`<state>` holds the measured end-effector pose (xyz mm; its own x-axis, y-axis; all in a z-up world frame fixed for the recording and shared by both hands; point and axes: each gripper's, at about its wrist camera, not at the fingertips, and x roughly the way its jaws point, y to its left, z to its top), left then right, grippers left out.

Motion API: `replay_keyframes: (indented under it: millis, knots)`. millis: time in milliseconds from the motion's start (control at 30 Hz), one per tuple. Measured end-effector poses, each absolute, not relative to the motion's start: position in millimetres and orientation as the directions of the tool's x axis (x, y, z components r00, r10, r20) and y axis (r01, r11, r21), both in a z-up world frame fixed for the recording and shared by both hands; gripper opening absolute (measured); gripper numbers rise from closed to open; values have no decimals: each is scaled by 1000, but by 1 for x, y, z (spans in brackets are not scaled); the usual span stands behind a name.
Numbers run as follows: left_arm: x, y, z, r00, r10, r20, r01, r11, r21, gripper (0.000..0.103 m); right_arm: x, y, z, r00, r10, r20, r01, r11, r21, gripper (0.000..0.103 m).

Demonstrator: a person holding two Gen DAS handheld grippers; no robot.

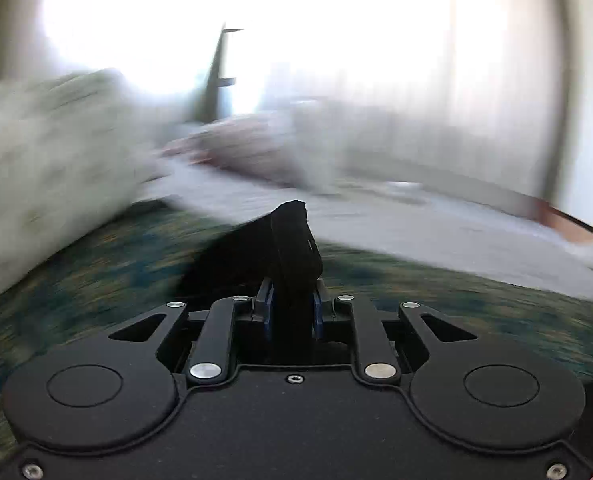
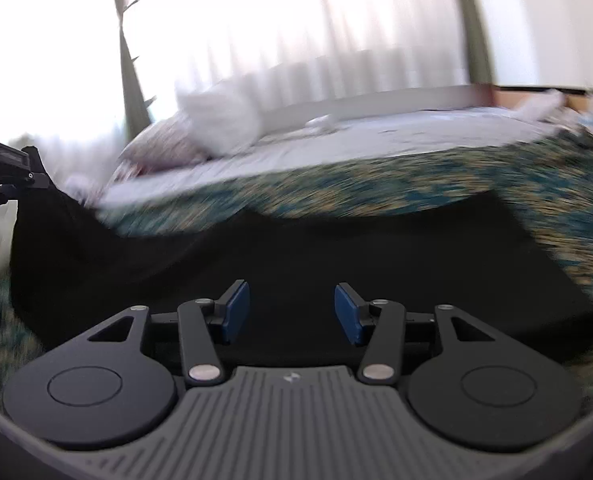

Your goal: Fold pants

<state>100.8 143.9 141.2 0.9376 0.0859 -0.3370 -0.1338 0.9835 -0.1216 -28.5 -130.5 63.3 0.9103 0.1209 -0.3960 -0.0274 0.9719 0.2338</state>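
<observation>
The black cloth pants (image 2: pixel 296 256) lie spread on the green-and-gold patterned bedcover (image 2: pixel 416 184), a broad dark sheet running straight out ahead of the right gripper (image 2: pixel 292 312) and off to its left. There one corner is drawn up off the bed into a peak, pinched by the left gripper (image 1: pixel 292 308): in its own view its blue pads are closed tight on a thick fold of black fabric (image 1: pixel 294 240) that stands up between them. The right gripper's blue fingers (image 2: pixel 236 312) stand about half open with nothing between them, the cloth lying just beyond the tips.

I'd judge this the start of a fold: one corner is taken and raised, the matching one not yet gripped. The next move likely calls for the right fingers to dip to the near edge and close on it, so both corners travel together.

Off the right fingers' right side the pants end in a straight edge, with bare bedcover past it. Beyond the fingertips lie a pale sheet (image 2: pixel 376 140) and white pillows (image 2: pixel 216 120), well apart, so there is room to carry the cloth forward. Much is blurred.
</observation>
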Motion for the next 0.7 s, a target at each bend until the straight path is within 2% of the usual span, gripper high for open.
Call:
replay_keyframes:
  millis: [100, 167, 267, 400, 467, 500, 533, 600, 700]
  knots:
    - [97, 72, 159, 949, -99, -298, 86, 995, -57, 19, -46, -177, 72, 930, 78, -359, 42, 948, 317, 65]
    - [100, 22, 153, 922, -217, -320, 218, 975, -31, 20, -55, -202, 75, 936, 35, -351, 92, 937, 337, 65]
    - [109, -41, 120, 848, -311, -430, 332, 943, -27, 21, -69, -234, 74, 933, -34, -358, 165, 925, 341, 65]
    - [112, -91, 63, 710, -355, -609, 432, 901, -21, 24, -83, -263, 66, 920, -81, -383, 230, 904, 361, 65]
    - [103, -100, 45, 655, -367, -661, 455, 890, -43, 32, -86, -269, 61, 915, -88, -393, 245, 896, 370, 65]
    - [95, -99, 42, 653, -380, -656, 463, 885, -51, 34, -87, -269, 59, 914, -87, -397, 247, 895, 371, 65]
    - [86, -97, 41, 667, -385, -638, 469, 882, -42, 47, -87, -270, 57, 912, -84, -402, 247, 894, 374, 65]
    - [69, -88, 48, 655, -435, -618, 520, 853, -48, 62, -85, -267, 55, 911, -61, -409, 235, 890, 390, 65]
    - [49, -71, 67, 669, -466, -579, 534, 843, -62, 64, -83, -258, 55, 918, -13, -396, 190, 891, 412, 72]
